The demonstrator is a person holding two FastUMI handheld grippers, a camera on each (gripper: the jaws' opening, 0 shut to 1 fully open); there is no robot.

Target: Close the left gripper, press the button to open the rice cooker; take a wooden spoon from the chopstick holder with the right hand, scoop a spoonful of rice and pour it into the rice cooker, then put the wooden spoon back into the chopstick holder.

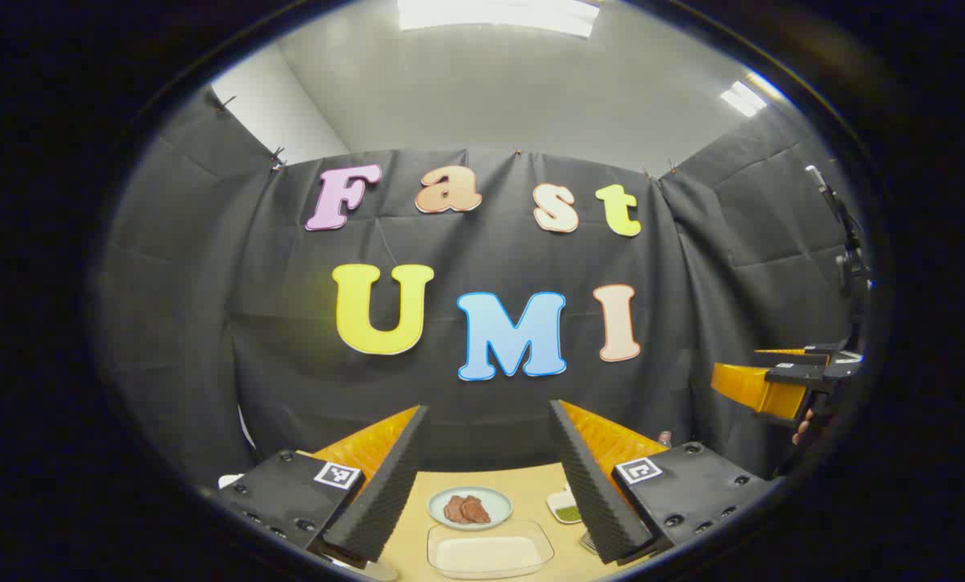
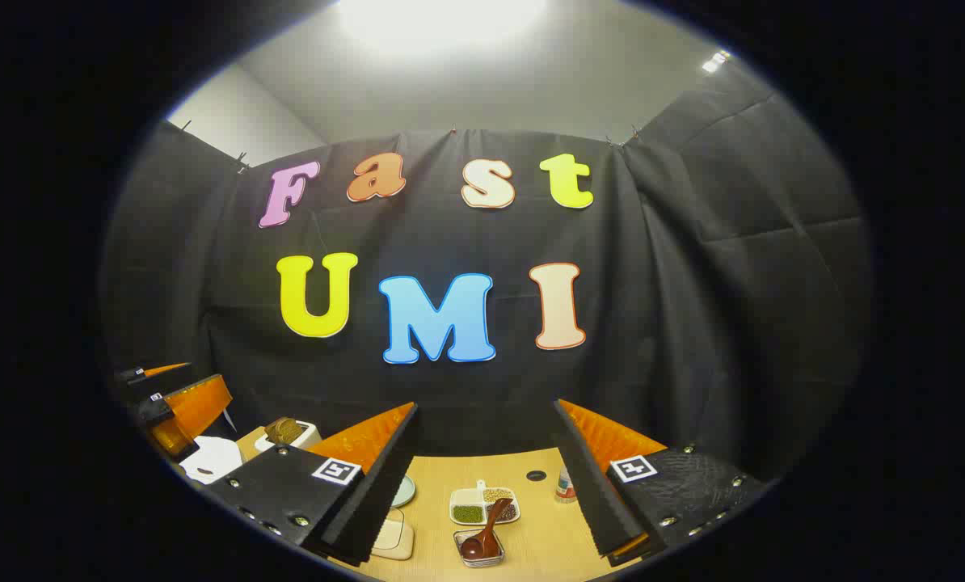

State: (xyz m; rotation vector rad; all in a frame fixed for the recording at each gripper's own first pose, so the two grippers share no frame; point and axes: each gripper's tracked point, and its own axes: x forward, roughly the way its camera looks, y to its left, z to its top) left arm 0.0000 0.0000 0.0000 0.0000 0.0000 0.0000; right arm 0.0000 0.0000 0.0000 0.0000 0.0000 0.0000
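Both grippers up & spread, nothing held, task not begun

You hold the left gripper [image 1: 489,477] w/ fingers wide apart over the table [image 1: 523,481], above a plate of brown food [image 1: 469,508] & a clear tray [image 1: 489,551]; it needs closing before the button press. Right gripper [image 2: 486,477] also gapes, empty, raised prob. for a clear start. Rice cooker & chopstick holder: can't tell where. A dark spoon [image 2: 482,533] sits in a small dish, by a sectioned dish of grains [image 2: 485,503]
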